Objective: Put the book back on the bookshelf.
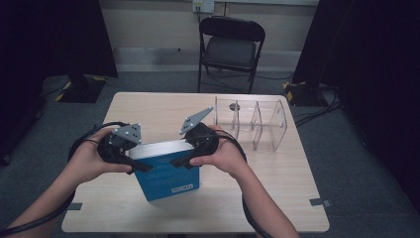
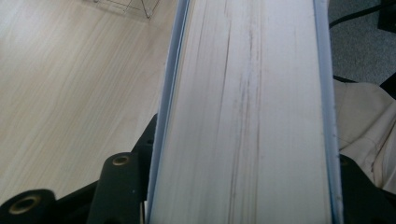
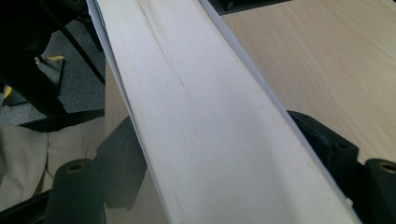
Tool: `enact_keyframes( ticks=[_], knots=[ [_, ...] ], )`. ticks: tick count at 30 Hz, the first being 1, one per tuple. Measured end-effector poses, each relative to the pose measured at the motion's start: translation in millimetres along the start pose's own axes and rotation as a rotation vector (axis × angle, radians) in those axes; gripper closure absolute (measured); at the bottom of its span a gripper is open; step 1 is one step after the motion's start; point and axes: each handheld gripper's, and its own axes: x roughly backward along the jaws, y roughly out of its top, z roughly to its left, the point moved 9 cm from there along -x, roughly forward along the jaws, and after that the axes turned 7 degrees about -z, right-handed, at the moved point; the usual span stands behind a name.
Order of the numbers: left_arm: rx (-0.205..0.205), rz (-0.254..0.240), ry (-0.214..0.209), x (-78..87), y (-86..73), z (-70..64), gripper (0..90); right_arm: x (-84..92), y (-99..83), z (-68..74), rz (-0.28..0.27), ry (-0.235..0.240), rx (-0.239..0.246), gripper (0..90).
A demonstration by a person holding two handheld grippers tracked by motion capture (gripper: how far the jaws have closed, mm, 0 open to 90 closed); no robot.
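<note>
Black-jawed, the left hand-held gripper (image 1: 141, 166) and the right hand-held gripper (image 1: 179, 162) each clamp an upper corner of the blue book (image 1: 168, 173), held upright near the desk's (image 1: 148, 106) 6 o'clock edge, with a clear divided rack (image 1: 250, 123) at 2 o'clock.

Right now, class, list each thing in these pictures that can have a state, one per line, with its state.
Book: closed, held up off the table, blue cover toward the camera, page edges up.
Left tongs: shut on the book's left side.
Right tongs: shut on the book's right side.
Clear rack: upright on the table, compartments empty.
Chair: unfolded, unoccupied, behind the table.
</note>
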Motion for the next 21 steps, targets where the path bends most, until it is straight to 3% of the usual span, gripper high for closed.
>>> enact_keyframes(
  ticks=[14, 19, 21],
  knots=[
    [-0.005, -0.003, -0.009, -1.7, -0.4, -1.6, 48.2, -0.3, 2.2, 0.4, 0.005, 0.037, 0.059, 31.5],
    [0.015, 0.003, -0.006, -1.6, -2.9, -0.1, 46.1, 2.1, 1.3, 3.8, 0.000, 0.065, 0.051, 41.8],
    [0.027, -0.004, 0.002, -1.9, -3.5, 2.0, 43.4, 4.1, 0.7, 7.0, -0.002, 0.095, 0.052, 54.6]
  ],
)
